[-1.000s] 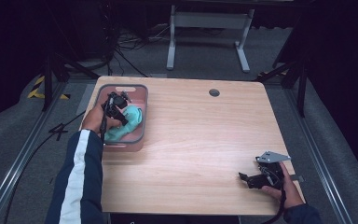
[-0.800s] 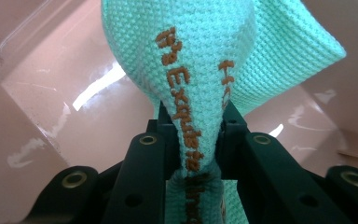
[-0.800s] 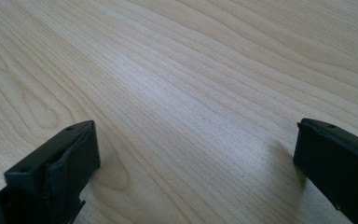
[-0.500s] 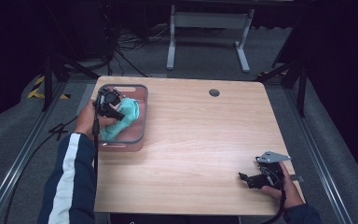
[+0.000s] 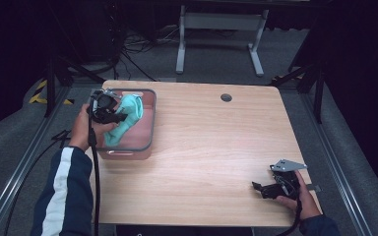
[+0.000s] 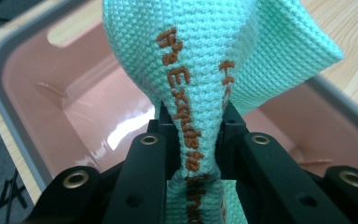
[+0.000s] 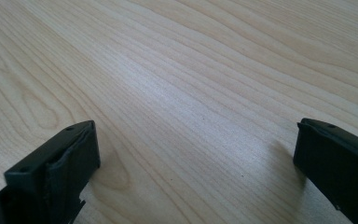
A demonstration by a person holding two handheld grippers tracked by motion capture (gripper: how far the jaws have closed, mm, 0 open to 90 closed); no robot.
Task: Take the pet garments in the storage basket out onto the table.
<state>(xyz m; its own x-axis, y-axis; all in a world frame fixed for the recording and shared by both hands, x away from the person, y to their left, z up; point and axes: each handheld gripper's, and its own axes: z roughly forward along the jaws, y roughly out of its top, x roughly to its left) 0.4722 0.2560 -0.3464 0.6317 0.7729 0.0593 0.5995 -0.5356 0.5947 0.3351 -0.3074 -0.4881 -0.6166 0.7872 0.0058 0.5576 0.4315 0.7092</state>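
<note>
The mint-green cloth (image 5: 124,119) is pinched between the pads of the left tongs (image 6: 193,154), whose jaws are pressed together on a bunched fold of the knit. In the left gripper view the fabric is seen rising out of the grip, with orange stitched lettering running along the fold. Compared with a second ago, the left tongs (image 5: 112,116) are found higher and shifted toward the far left corner of the pink tray (image 5: 148,129). The cloth, which lay bundled low in the tray, is now drawn upward and stretched out. Its upper part is lifted clear, while its lower end hangs down inside the tray; whether that end touches the bottom cannot be told. The glossy pink floor (image 6: 88,121) of the tray is exposed beneath the raised fabric.

From this it is judged that the grasp has been secured and the lift out of the tray is under way, but not finished, since the cloth has not yet been carried over the rim.

The right tongs (image 5: 260,188) are held near the front right edge of the worktop (image 5: 216,147), in the same place as before. Their jaws are spread wide, and nothing but bare wood grain (image 7: 191,93) is seen between them.
</note>
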